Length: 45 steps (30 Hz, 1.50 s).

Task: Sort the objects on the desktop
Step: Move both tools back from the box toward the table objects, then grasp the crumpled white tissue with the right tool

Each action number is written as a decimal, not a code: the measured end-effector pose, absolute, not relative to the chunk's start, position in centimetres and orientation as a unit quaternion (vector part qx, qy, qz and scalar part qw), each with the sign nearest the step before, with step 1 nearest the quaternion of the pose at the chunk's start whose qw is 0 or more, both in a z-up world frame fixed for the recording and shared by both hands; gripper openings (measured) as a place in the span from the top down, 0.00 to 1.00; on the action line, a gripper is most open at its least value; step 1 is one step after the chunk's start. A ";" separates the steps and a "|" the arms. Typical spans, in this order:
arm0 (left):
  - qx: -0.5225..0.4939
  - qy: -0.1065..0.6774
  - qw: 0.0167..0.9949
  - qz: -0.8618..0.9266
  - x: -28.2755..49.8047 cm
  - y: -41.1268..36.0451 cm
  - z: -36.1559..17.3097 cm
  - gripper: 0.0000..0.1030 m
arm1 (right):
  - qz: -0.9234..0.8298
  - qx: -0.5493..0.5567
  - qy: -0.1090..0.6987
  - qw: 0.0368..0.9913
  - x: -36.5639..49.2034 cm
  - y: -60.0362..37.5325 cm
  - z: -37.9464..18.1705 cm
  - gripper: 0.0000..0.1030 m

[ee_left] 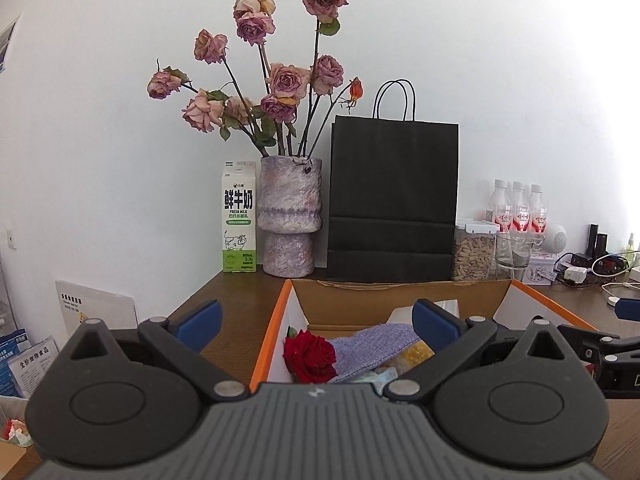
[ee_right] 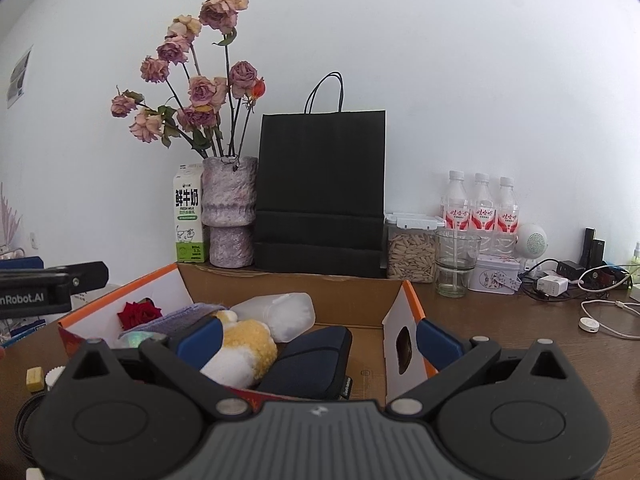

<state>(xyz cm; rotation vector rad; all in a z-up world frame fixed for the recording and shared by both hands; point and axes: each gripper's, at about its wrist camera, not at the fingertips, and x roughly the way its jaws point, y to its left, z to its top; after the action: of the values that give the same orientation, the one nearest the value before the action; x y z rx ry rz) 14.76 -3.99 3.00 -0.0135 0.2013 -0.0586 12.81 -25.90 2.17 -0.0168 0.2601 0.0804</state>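
Both grippers, left gripper (ee_left: 316, 326) and right gripper (ee_right: 318, 338), hover with fingers spread wide and empty over the near orange-edged cardboard box (ee_right: 344, 292), holding a red rose (ee_left: 310, 354) at left and yellow-white plush toy (ee_right: 244, 350).

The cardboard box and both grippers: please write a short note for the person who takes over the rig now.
Left gripper: jaws open, empty, held over the near left of the cardboard box.
Right gripper: jaws open, empty, at the box's near right.
In the box: red rose, purple cloth, plush toy, white plastic bottle, dark pouch.
Loose on the desk left of the box: small yellow block.
How much of the sorting is done cannot be told.
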 end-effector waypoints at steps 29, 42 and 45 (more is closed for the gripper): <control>-0.025 0.195 0.980 0.031 8.6 3.5 0.7 0.00 | 0.077 -0.021 0.231 0.970 6.7 -25.4 -0.7 0.00; 0.000 0.238 0.971 0.003 7.3 3.0 -0.8 0.00 | 0.106 -0.026 0.301 0.948 8.0 -21.9 -2.5 0.46; 0.005 0.244 0.970 0.002 7.4 2.8 -1.0 0.00 | 0.109 -0.015 0.309 0.945 8.1 -22.2 -2.7 0.82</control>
<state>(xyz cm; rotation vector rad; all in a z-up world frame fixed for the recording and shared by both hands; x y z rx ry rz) 7.42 2.82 -1.04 0.0092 0.4938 0.0046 8.10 -22.17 -2.70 -0.0311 0.6290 0.2225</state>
